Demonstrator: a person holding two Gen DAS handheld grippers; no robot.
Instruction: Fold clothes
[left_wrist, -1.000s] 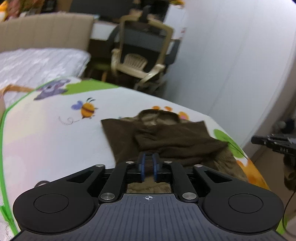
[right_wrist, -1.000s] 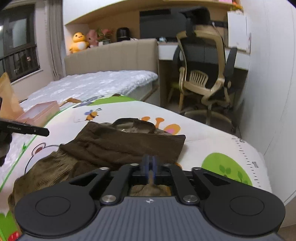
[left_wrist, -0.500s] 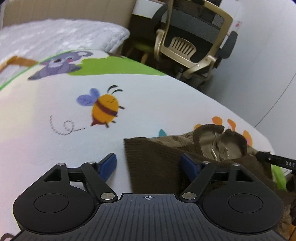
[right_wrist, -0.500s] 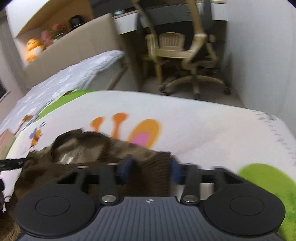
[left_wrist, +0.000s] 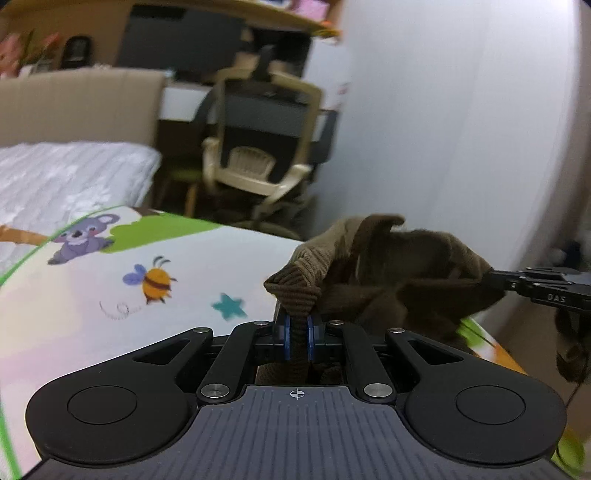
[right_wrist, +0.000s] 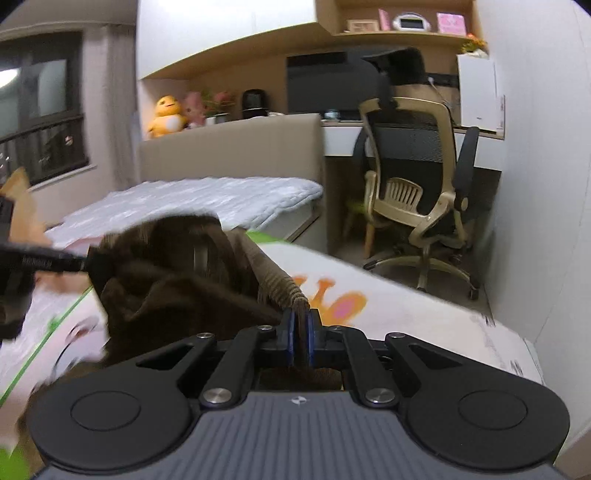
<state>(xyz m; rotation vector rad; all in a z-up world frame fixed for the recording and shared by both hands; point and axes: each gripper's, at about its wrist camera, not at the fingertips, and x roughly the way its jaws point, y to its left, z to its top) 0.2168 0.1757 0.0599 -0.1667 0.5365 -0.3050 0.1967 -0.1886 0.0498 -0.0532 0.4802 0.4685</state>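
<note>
A brown ribbed knit garment (left_wrist: 388, 273) hangs lifted above the cartoon-print mat (left_wrist: 110, 295), stretched between my two grippers. My left gripper (left_wrist: 298, 334) is shut on its left ribbed edge. My right gripper (right_wrist: 302, 341) is shut on the other ribbed edge of the garment (right_wrist: 177, 288). The right gripper's tip shows in the left wrist view (left_wrist: 517, 284), and the left gripper's tip shows in the right wrist view (right_wrist: 55, 262). The garment's lower part is hidden behind the gripper bodies.
A beige office chair (right_wrist: 417, 199) and desk stand beyond the mat's far end. A bed with a white quilt (right_wrist: 207, 195) lies to the left. A white wall (left_wrist: 461, 129) runs along the right. A cardboard box (right_wrist: 22, 206) sits at far left.
Both grippers were open over the garment's far edge half a second ago. Now both are shut on the ribbed edge and have lifted it off the mat.
</note>
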